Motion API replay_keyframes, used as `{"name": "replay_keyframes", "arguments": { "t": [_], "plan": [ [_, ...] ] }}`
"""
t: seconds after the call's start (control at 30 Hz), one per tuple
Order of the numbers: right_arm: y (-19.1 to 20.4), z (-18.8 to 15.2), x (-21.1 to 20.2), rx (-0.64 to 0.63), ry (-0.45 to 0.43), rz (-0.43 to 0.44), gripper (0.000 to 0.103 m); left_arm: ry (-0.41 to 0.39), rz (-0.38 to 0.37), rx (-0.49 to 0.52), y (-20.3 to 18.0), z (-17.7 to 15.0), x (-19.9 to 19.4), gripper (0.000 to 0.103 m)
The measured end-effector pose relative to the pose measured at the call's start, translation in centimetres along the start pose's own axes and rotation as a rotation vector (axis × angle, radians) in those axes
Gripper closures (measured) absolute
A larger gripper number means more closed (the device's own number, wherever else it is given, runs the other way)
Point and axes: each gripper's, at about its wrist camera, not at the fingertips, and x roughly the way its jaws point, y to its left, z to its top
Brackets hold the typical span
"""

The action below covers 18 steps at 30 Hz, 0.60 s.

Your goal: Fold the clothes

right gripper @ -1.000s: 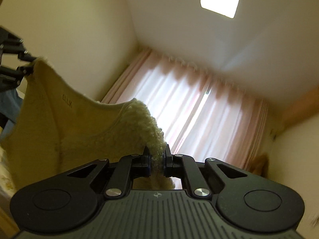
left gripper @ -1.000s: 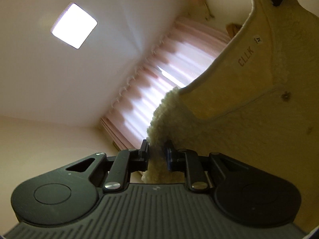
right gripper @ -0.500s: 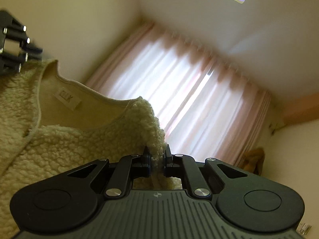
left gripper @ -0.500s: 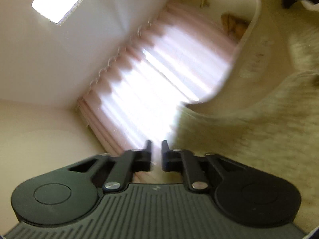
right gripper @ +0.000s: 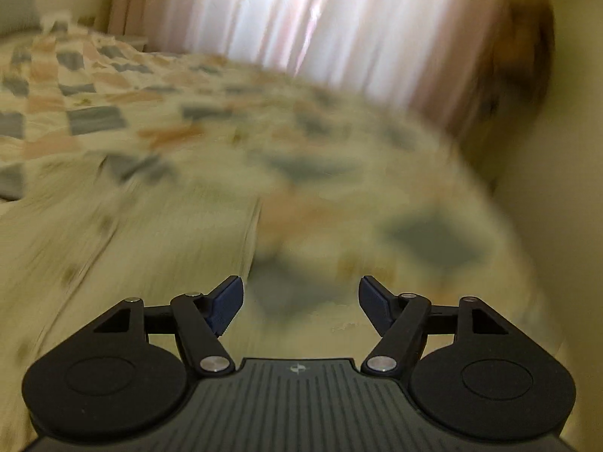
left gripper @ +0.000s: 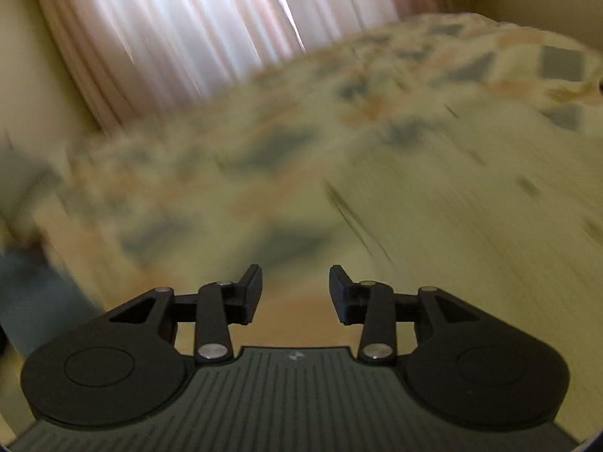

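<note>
Cream fleece garment (left gripper: 471,226) lies flat on bed, on patchwork quilt of grey, peach and cream squares (left gripper: 433,75), right of your left gripper (left gripper: 296,292); in right view, garment (right gripper: 132,233) lies left of your right gripper (right gripper: 301,301). Both views motion-blurred, pile texture smeared. Your left fingers spread moderately, nothing between. Your right fingers spread wide, empty. Pale pink pleated curtains (right gripper: 301,15) glow behind bed.

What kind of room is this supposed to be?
Most likely a bedroom in a home: a bed under a patchwork quilt of grey and peach squares and long pale pink pleated curtains over a bright window.
</note>
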Motion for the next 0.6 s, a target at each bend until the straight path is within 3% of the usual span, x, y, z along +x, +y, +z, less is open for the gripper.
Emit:
{"name": "replay_keyframes", "arguments": {
  "t": [0.07,0.17,0.27,0.33,0.53,0.57,0.6],
  "plan": [
    [-2.2,-5.2,-3.3,0.135,0.03,0.061,0.031,0.025,-0.073,-0.118,0.9,-2.8,-4.2,0.053],
    [-4.4,-11.1,-8.6,0.302,0.025,0.123,0.026,0.063,-0.182,-0.295,2.2,-7.1,-10.4,0.044],
    [-6.4,-14.4,-12.0,0.44,0.024,0.181,0.021,0.099,-0.288,-0.467,3.5,-11.1,-16.4,0.035],
    [-7.5,-16.3,-13.8,0.508,0.026,0.195,0.021,0.108,-0.309,-0.509,2.8,-11.1,-17.0,0.03],
    [-8.7,-19.8,-14.6,0.614,0.03,0.228,0.021,0.13,-0.261,-0.487,-0.6,-10.8,-16.0,0.033],
    [-8.6,-19.9,-14.3,0.621,0.027,0.236,0.021,0.133,-0.253,-0.484,-1.2,-10.8,-15.9,0.039],
    [-8.4,-19.8,-13.7,0.623,0.029,0.24,0.021,0.137,-0.245,-0.48,-1.8,-10.7,-15.7,0.055]
  ]
}}
